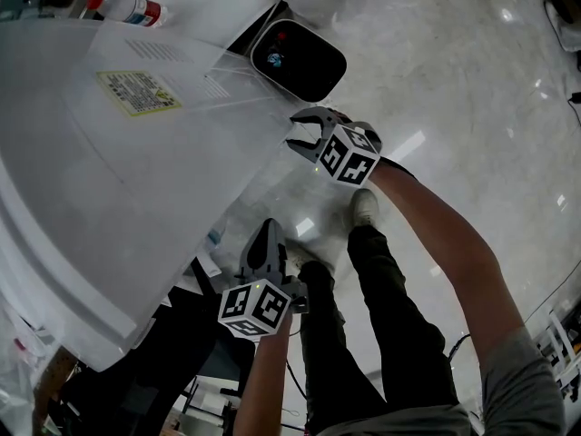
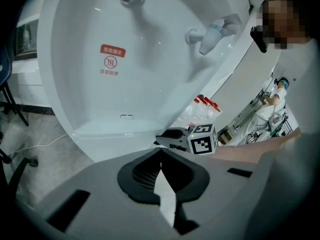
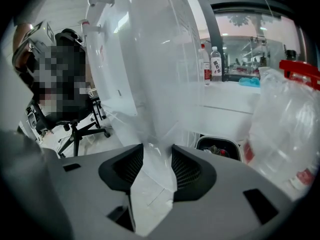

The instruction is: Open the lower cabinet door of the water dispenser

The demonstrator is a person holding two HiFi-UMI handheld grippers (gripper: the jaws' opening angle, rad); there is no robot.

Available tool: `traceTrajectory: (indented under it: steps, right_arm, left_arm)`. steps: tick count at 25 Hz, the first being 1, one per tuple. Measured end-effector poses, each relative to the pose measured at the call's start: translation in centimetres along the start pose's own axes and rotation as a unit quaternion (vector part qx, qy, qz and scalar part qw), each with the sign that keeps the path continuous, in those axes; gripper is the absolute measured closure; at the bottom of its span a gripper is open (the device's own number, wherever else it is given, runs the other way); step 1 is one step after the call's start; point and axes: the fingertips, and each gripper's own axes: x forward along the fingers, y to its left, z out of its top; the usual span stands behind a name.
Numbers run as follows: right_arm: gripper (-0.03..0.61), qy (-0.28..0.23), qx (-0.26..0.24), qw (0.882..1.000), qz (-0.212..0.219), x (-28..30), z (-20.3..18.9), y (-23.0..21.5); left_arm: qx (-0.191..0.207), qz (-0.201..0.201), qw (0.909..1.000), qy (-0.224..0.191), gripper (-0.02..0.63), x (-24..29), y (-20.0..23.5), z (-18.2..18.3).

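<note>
- the white dispenser (image 1: 100, 189) is filling the head view from 8 to 11 o'clock, with a yellow label (image 1: 138, 92) lying on its panel toward 11.
- in the left gripper view its front recess is facing the camera, with a tap (image 2: 215, 31) hanging at 1 o'clock and a red label (image 2: 112, 50) showing at 11.
- the door (image 3: 156, 114), a pale translucent panel, is standing edge-on at the centre of the right gripper view and running up toward 12 o'clock. the dispenser's white body is lying just at its 9 o'clock side.
- the person's legs (image 1: 381, 325) are stretching from 6 o'clock toward the centre of the head view, over a glossy floor (image 1: 472, 107).
- a clear bag (image 3: 285, 129) is bulging at 3 o'clock in the right gripper view.
- a black bin (image 1: 298, 59) with a pale rim is sitting at 12 o'clock in the head view, near the door's far end.
- the right gripper (image 1: 296, 132) is reaching in just above the centre of the head view. its jaws are standing wide and clamping the door's edge, with a pad lying against each face.
- the left gripper (image 1: 267, 229) is hovering at 6 o'clock from the right one, just beside the dispenser's edge. its jaws are pressing together on nothing.
- two bottles (image 3: 210, 64) are standing on a ledge at 1 o'clock in the right gripper view.
</note>
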Motion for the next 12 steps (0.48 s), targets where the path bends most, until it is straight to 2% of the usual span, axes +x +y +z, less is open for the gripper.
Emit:
traceTrajectory:
  steps: [12]
  right_arm:
    - [0.403,0.015,0.014,0.999,-0.025,-0.8,-0.9,1.0]
  left_arm:
    - [0.006,-0.012,0.9999,0.001,0.604,-1.2,0.4,-0.9]
